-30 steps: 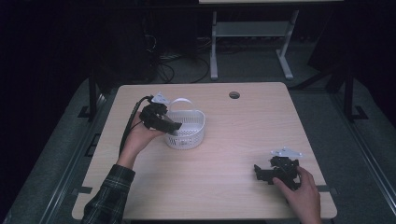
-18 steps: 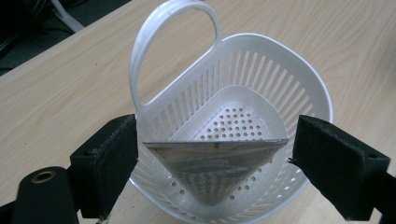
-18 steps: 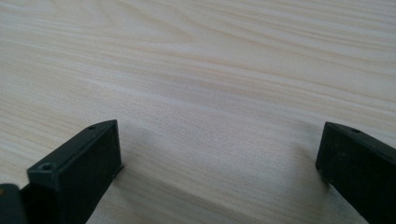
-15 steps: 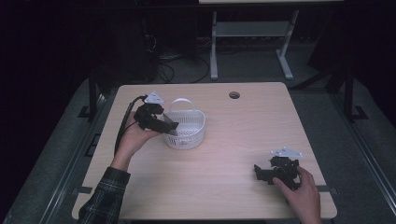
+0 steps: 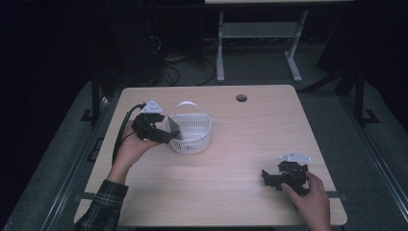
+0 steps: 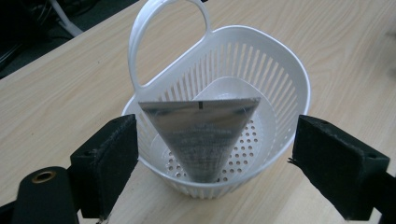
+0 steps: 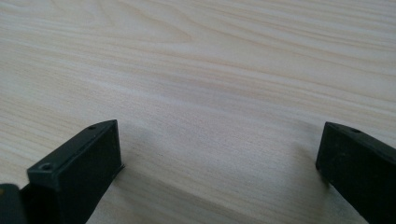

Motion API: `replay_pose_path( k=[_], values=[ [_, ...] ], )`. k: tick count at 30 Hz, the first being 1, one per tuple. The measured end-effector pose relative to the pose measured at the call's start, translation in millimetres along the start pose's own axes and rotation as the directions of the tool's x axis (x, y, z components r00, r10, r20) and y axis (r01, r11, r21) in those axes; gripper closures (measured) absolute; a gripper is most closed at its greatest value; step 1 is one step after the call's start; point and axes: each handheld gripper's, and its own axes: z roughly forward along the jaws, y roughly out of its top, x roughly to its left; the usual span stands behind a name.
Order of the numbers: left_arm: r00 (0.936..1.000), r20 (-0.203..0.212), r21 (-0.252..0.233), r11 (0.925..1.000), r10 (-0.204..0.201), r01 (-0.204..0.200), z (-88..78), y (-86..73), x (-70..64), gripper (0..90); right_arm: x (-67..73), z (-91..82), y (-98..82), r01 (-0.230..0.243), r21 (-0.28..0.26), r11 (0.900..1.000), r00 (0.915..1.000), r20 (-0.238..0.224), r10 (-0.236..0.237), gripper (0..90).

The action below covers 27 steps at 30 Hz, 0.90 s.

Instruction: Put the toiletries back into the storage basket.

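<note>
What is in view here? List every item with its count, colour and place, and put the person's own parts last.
basket: one, white, slotted, looped handle, table's left half.
triangular sheet: one, silvery grey, point down inside the basket.
table: one, pale wood, round hole near the far edge.
frame: one, light grey, on the floor beyond the table.
left gripper: one, black, open, jaws either side of the basket.
right gripper: one, black, open, low over the table's near right.
</note>
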Motion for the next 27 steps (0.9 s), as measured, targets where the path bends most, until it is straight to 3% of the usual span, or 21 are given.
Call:
replay_pose_path(
  k=[14, 27],
  values=[
    [1.0000, -0.009, -0.019, 0.9998, -0.001, 0.001, -15.8, -18.7, -6.3, 13.7, -0.1, 0.0, -0.1, 0.002, -0.001, 1.000, 1.0000, 0.000, -0.002, 0.0],
    [0.9998, -0.015, -0.032, 0.9994, -0.016, 0.015, -25.0, -46.0, -13.2, 13.8, 0.0, 0.0, 0.0, 0.000, 0.000, 1.000, 1.0000, 0.000, 0.000, 0.0]
  ],
)
